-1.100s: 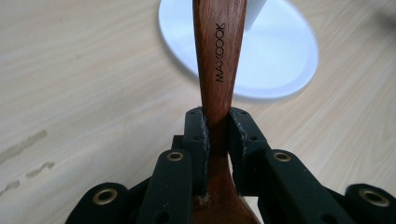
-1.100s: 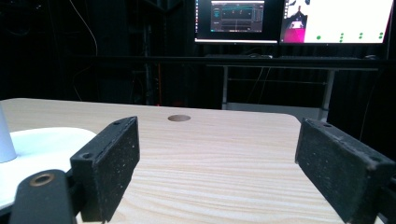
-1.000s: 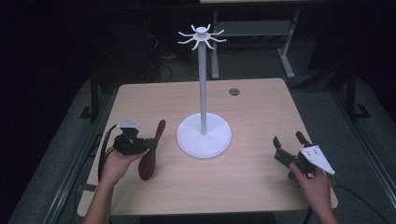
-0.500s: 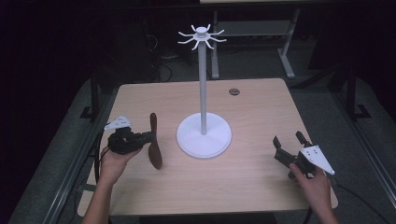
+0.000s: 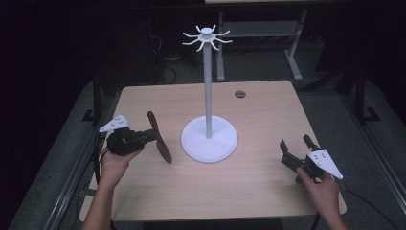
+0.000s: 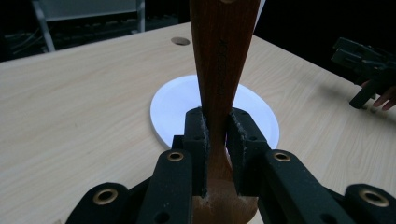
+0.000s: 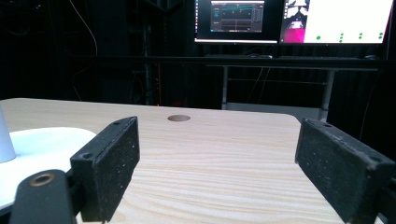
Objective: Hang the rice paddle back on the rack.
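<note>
Left gripper [image 5: 143,138] is clamping a wooden spoon [image 5: 159,137] by its neck as I am watching, lifted above the table [image 5: 258,191] left of the white stand [image 5: 208,139]; right gripper [image 5: 297,152] is resting near the right edge, jaws standing wide and empty.

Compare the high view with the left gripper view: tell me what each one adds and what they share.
High view alone: the stand's pole and hooked top, and the spoon at full length. Left gripper view alone: the pads pressing the spoon's handle. Both: the white base, the table hole, and the right hand-held gripper, jaws apart.
</note>
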A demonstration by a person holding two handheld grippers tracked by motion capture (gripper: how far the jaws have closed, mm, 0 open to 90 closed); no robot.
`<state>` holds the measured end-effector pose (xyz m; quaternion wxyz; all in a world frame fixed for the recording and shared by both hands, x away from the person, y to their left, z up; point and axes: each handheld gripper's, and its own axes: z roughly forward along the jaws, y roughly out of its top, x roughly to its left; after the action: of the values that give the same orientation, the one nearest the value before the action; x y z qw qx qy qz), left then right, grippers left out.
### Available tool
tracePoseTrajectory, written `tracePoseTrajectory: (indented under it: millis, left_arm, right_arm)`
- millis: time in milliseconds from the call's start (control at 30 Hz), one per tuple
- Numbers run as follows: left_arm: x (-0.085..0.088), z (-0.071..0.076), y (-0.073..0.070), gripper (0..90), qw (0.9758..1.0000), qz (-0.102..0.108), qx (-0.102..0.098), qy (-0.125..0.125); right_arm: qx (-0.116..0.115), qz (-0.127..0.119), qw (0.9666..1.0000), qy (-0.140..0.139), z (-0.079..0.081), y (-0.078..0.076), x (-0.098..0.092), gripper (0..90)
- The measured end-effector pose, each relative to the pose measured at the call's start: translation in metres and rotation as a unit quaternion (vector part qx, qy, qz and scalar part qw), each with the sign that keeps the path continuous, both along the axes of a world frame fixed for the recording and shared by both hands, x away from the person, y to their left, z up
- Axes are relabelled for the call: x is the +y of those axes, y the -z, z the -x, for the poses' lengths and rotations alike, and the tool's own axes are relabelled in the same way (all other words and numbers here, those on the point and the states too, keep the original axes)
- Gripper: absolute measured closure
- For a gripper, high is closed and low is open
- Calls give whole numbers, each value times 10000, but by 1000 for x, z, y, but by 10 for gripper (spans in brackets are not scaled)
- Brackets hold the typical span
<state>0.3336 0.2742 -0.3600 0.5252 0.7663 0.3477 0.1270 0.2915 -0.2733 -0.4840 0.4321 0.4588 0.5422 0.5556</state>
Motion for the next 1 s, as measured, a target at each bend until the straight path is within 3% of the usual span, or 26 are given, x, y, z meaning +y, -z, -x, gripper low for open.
tracePoseTrajectory:
  millis: [300, 500, 1000]
  left_arm:
    - [-4, -3, -19, 782, 9997, 54, -140, 171]
    - [-10, -8, -39, 782, 9992, 22, -280, 275]
    - [-30, -20, -87, 782, 9958, 2, -697, 589]
  right_arm:
    - [5, -9, 10000, 2, 0, 0, 0, 131]
    - [1, -5, 10000, 4, 0, 0, 0, 131]
    - [2, -8, 10000, 4, 0, 0, 0, 131]
